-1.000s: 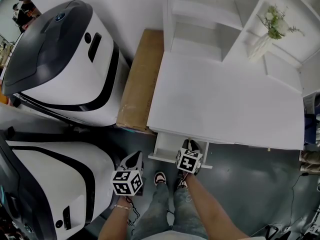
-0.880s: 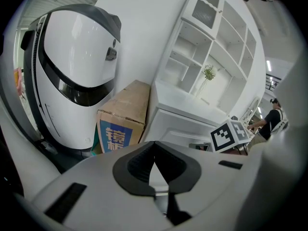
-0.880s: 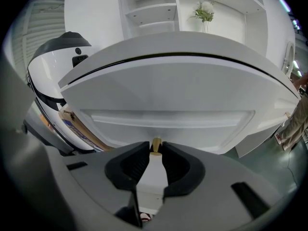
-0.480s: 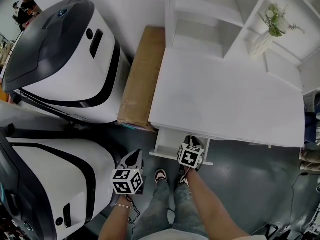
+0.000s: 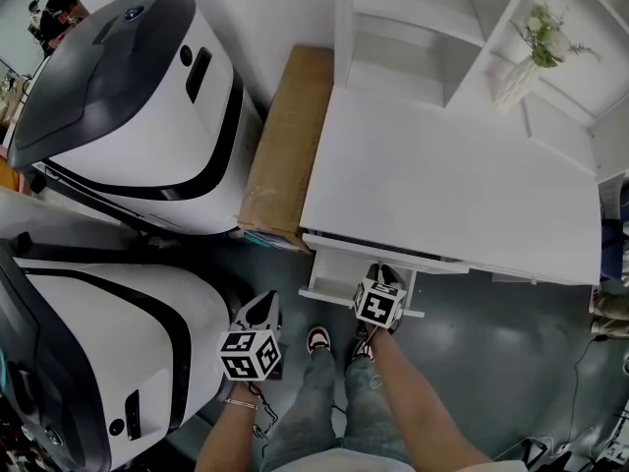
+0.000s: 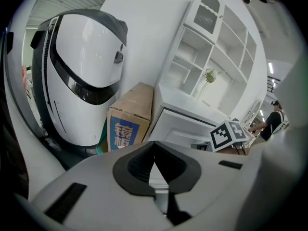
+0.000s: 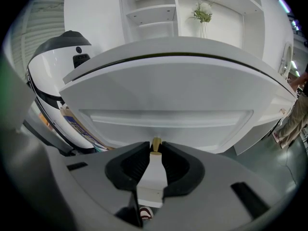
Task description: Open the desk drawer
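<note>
The white desk (image 5: 442,185) has its drawer (image 5: 339,275) pulled partway out at the front left. My right gripper (image 5: 383,275) is at the drawer front (image 7: 192,105), shut on the small brass knob (image 7: 156,145), with a pad pressing on each side. My left gripper (image 5: 263,308) hangs free to the left of the drawer, over the floor, touching nothing. Its jaw tips meet (image 6: 154,146) with nothing between them. The left gripper view also shows the drawer (image 6: 178,129) and the right gripper's marker cube (image 6: 228,134).
A long cardboard box (image 5: 285,146) stands against the desk's left side. Two big white and black machines (image 5: 128,116) (image 5: 98,362) fill the left. White shelves (image 5: 413,28) with a vase of flowers (image 5: 521,67) rise behind the desk. The person's shoes (image 5: 317,340) are below the drawer.
The drawer has come a little further out of the desk, with the right gripper still on its knob. The left gripper has shifted slightly.
</note>
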The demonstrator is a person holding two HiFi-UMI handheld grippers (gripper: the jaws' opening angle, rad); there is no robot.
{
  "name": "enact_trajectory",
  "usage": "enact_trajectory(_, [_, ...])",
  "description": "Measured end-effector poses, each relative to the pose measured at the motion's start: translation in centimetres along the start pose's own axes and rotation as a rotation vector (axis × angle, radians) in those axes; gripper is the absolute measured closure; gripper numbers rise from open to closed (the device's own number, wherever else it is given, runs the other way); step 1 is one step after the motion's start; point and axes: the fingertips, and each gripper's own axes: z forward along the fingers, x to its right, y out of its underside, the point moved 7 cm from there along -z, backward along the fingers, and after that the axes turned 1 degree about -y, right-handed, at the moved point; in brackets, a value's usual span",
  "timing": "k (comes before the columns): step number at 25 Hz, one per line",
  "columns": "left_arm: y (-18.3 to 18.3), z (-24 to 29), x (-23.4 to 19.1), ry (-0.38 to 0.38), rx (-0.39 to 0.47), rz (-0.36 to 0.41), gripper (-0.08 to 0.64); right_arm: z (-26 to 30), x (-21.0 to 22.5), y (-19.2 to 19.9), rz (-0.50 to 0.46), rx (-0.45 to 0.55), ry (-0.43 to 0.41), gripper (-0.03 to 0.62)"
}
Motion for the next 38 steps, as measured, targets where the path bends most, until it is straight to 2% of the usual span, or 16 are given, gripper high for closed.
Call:
enact_trajectory(24, [3.4, -4.4, -0.5, -0.027, 0.044, -0.062, 0.543, -3.2, -0.6, 4.7, -0.022, -0.033, 0.006, 0.508])
enact_trajectory(38, [5.3, -6.3, 0.0, -0.022, 0.049, -0.046, 0.543, -5.5, -1.0, 7.8, -0.03, -0.05, 0.003, 0.508])
